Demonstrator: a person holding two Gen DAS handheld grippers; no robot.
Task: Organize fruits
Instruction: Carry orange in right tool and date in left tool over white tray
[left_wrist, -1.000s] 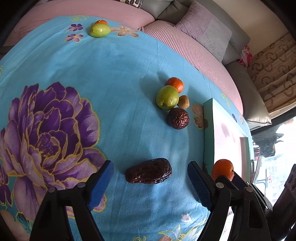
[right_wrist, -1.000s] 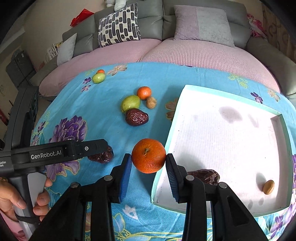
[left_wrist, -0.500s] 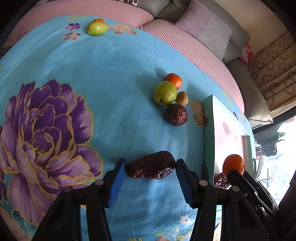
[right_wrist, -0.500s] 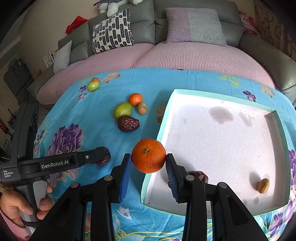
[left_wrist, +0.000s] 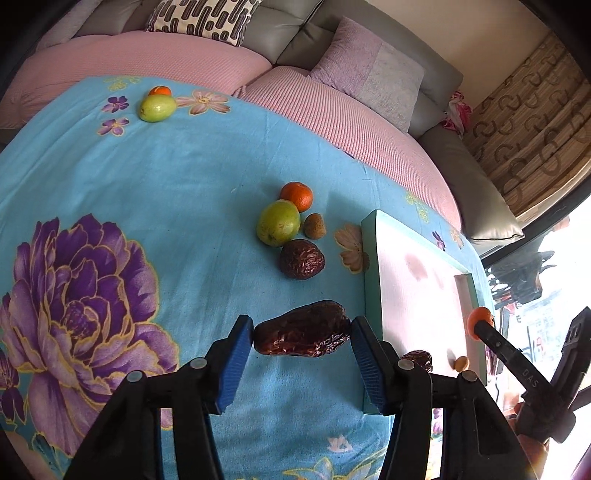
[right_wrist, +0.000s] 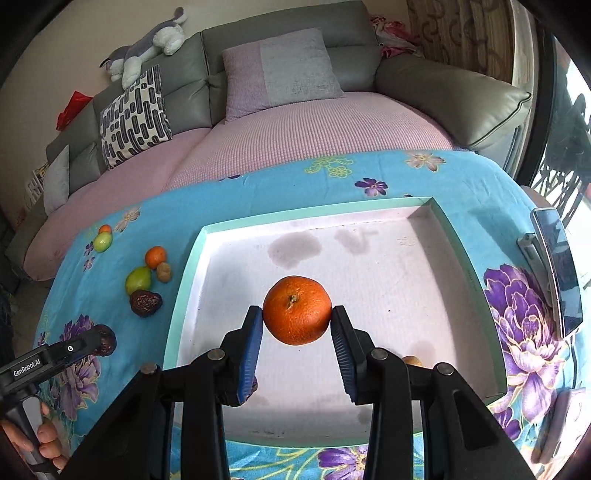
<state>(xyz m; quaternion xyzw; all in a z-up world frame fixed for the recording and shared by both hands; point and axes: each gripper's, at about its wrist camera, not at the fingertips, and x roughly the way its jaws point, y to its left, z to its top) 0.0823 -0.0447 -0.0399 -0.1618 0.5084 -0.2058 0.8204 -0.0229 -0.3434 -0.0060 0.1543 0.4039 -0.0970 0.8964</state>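
Blue floral cloth (left_wrist: 192, 206) covers the table before a grey sofa (right_wrist: 303, 48); left gripper (left_wrist: 302, 336) grasps a wrinkled, glossy dark date (left_wrist: 302, 334) above the cloth, long axis spanning pad to pad; right gripper (right_wrist: 297, 319) clamps a round, pebbled orange (right_wrist: 297, 310), stem uppermost, over the white tray (right_wrist: 461, 258).

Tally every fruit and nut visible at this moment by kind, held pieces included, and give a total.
Oranges: 3 (one held in the right gripper)
Green fruits: 2 ()
Dark dates: 3 (one in the left gripper in tray)
Walnuts: 2 ( in tray)
Total: 10
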